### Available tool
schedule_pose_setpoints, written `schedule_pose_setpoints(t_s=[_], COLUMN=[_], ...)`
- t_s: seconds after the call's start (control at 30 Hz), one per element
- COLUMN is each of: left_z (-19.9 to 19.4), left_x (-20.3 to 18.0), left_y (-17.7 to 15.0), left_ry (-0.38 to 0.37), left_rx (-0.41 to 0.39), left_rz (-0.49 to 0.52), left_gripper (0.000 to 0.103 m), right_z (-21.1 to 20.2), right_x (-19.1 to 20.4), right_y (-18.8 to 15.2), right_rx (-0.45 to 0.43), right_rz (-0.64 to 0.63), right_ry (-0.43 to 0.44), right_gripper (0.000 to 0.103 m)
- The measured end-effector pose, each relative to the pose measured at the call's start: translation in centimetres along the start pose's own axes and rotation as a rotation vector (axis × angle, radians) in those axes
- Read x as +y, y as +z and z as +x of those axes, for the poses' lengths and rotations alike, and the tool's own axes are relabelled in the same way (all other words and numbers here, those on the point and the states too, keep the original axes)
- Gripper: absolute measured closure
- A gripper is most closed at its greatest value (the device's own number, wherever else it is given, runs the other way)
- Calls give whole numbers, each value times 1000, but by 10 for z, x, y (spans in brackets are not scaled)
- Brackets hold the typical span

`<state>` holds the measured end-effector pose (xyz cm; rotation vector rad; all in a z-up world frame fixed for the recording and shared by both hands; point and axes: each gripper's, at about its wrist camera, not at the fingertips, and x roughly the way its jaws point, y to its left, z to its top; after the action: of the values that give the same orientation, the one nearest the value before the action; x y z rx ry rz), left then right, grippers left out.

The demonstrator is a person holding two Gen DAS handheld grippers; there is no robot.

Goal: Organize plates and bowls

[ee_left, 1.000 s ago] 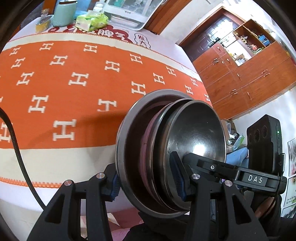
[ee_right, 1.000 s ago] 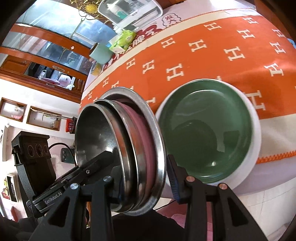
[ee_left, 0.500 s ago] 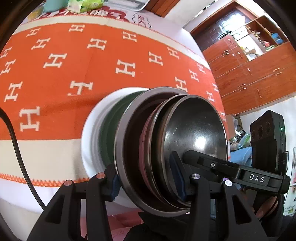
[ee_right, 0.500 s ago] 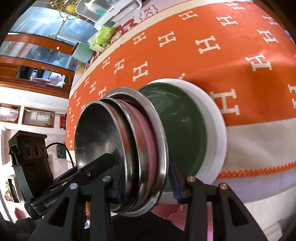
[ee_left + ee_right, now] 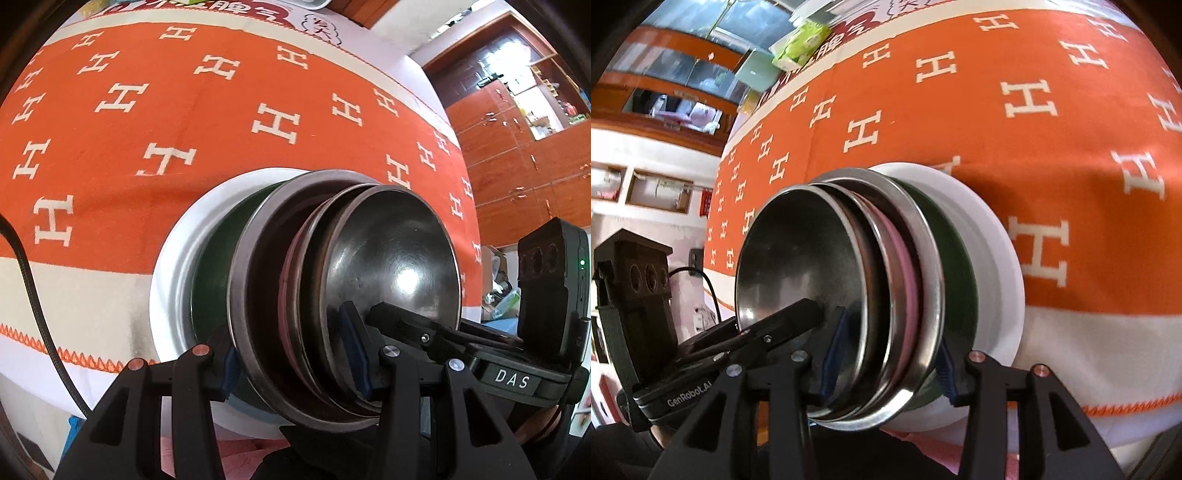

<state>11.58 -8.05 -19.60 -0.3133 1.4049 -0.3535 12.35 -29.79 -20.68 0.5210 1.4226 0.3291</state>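
A stack of nested steel bowls and plates (image 5: 388,266), with a pink one among them, stands tilted on edge between both grippers. Its outer steel plate lies against a green plate with a white rim (image 5: 173,258) on the orange tablecloth. My left gripper (image 5: 291,360) is shut on the stack's near rim, one pad inside the top bowl and one behind the outer plate. My right gripper (image 5: 890,363) clamps the stack (image 5: 798,266) from the opposite side. Its jaws are opening, though both pads still touch the stack. The green plate (image 5: 956,266) is mostly hidden.
The orange H-patterned tablecloth (image 5: 147,110) ends at a cream border and the table's front edge just below the plate. A green tissue pack (image 5: 801,44) and a pale green container (image 5: 757,72) stand at the far side. A black cable (image 5: 33,295) hangs left; wooden cabinets (image 5: 535,166) stand beyond.
Both grippers have carried the stack down and across to the green plate. A second ago the stack hung beside the plate; now it rests against it.
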Motion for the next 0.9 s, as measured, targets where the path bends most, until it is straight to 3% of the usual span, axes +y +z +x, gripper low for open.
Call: schedule_pose_setpoints(t_s=[0.2,0.4,0.63,0.8,0.9], left_z=[-2,-11,-43,-75,-93], left_x=[-1,0,-16,-34,-44], left_y=[8,13,10,1,-7], left_ry=[100,128,150,205,249], left_rx=[11,-20,-111,-207,-255], left_rz=[0,9,61,120,162], left_gripper=[57,55,55,55,45], right_z=[0,-18,-41,-62,-81], right_x=[7,13,13,23,33], right_y=[7,5,-10,-24,-36], right_rx=[11,-98,-210,-283,-338], right_rz=[-46,-107,-119,-132,-148], right_ry=[-51,-118,-170,-168,-159], right_gripper=[57,55,45,44,39])
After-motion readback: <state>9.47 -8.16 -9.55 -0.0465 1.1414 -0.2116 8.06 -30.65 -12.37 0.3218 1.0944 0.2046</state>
